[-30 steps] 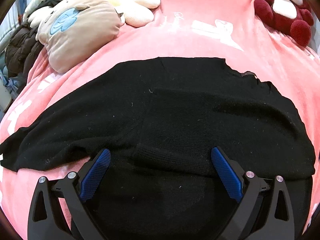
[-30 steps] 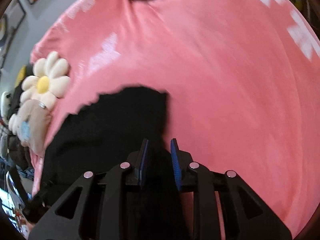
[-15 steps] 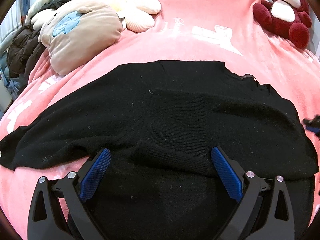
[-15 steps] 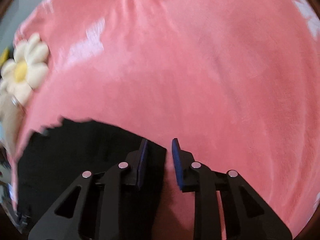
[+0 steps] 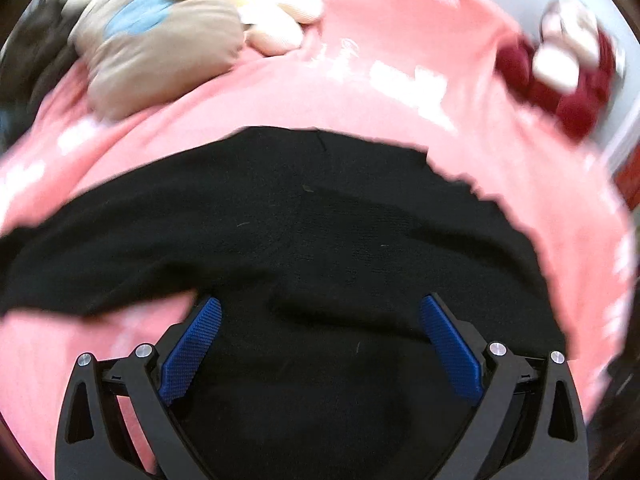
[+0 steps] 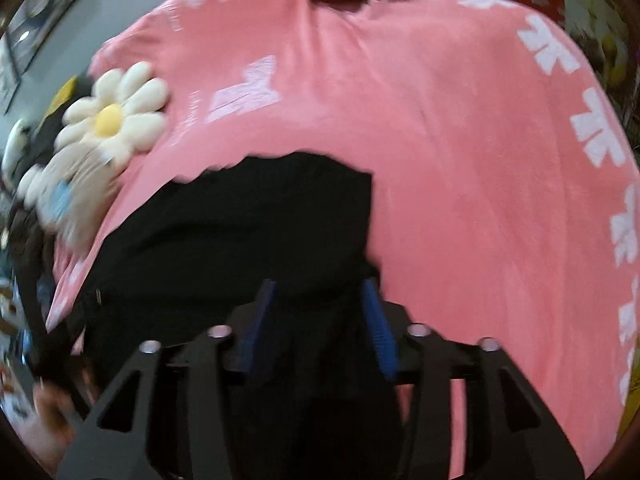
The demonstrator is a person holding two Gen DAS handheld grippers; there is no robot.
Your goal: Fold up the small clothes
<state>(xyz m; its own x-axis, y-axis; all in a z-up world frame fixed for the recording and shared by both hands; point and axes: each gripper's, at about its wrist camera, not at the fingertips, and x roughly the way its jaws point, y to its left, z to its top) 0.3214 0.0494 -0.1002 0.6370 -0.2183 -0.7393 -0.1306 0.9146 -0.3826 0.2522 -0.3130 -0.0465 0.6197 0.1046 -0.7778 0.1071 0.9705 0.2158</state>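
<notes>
A black knit garment lies spread on the pink blanket, one sleeve reaching to the left edge of the left wrist view. My left gripper hovers over its near part, open wide, its blue pads clear of the cloth. In the right wrist view the same garment fills the lower left, its right edge straight against the blanket. My right gripper is over that edge. Its jaws are opening, black cloth lies between them, and the pads do not press it.
A beige plush cushion and a daisy cushion lie at the back left. At the back right sits a red and white plush bear. Dark clothes are piled at the far left. A hand shows at the lower left.
The right gripper's jaws have spread from nearly shut, and it has pulled back, so more of the garment shows. The left view has shifted a little and is blurred.
</notes>
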